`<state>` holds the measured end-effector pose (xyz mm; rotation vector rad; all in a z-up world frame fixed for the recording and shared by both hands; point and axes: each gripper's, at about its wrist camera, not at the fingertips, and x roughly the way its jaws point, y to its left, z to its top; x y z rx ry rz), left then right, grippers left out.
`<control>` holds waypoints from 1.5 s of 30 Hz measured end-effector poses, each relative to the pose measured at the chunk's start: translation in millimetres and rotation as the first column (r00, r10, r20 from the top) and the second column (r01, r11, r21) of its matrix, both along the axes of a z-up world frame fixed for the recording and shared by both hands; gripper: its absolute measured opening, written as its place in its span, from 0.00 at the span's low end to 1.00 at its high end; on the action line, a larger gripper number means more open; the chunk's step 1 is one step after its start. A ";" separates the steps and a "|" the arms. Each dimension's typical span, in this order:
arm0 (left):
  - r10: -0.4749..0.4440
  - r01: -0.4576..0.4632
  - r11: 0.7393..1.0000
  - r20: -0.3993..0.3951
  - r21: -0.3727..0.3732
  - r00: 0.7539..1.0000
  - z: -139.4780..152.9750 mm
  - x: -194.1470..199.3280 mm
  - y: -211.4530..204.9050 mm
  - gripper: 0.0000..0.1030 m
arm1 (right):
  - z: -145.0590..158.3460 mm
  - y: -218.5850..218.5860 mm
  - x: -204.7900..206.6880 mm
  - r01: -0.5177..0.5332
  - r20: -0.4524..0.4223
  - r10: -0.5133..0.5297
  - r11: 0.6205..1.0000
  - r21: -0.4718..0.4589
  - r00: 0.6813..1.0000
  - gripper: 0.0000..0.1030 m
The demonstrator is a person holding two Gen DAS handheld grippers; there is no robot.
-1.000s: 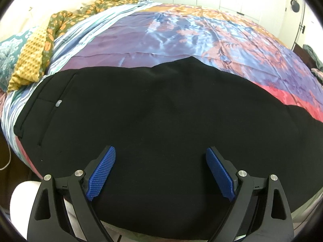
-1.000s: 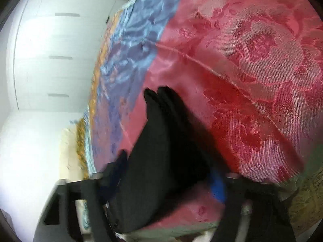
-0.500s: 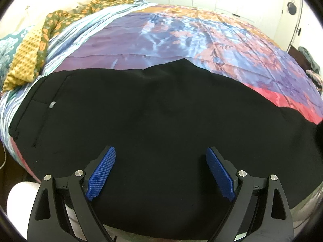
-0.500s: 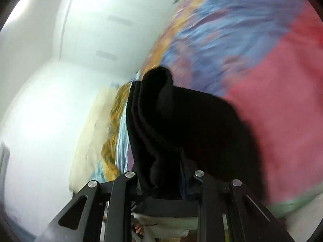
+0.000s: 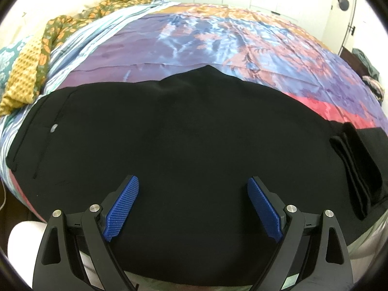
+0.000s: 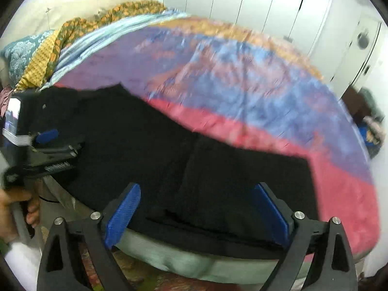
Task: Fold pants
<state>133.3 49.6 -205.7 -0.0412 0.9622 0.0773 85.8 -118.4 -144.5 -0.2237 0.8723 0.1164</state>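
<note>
Black pants (image 5: 189, 140) lie flat across the near edge of the bed, waistband with a small button (image 5: 53, 128) at the left. Their leg ends (image 5: 356, 160) are folded back over the right part of the pants; the folded layer also shows in the right wrist view (image 6: 242, 181). My left gripper (image 5: 192, 206) is open and empty just above the middle of the pants. My right gripper (image 6: 196, 211) is open and empty above the folded leg part near the bed's edge. The left gripper's body (image 6: 41, 150) shows at the left of the right wrist view.
The bed has a satin quilt (image 5: 230, 48) in purple, blue, orange and red. Yellow and green patterned cloths and a teal pillow (image 5: 31, 55) lie at the far left. White wardrobe doors (image 6: 266, 7) stand behind the bed. A pile of clothes (image 5: 368, 68) sits at the far right.
My right gripper carried the leg ends leftward over the pants, let them go and opened. The folded leg ends now lie on the pants' right side. My left gripper stayed open above them.
</note>
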 end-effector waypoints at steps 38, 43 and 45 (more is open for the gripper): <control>-0.014 0.014 0.999 -0.007 0.040 1.000 -5.5 -2.0 -4.9 0.93 | 245.3 -124.9 -32.6 0.311 0.395 -0.279 0.950 -0.018 0.875 1.00; -0.014 0.015 0.999 -0.007 0.041 1.000 -5.3 -1.7 -5.1 0.93 | 270.1 -106.6 -29.9 0.259 0.431 -0.223 0.965 -0.027 0.874 1.00; -0.014 0.014 0.999 -0.008 0.042 1.000 -5.5 -1.5 -4.8 0.93 | 276.8 -90.3 -28.9 0.208 0.436 -0.175 0.978 -0.030 0.883 0.99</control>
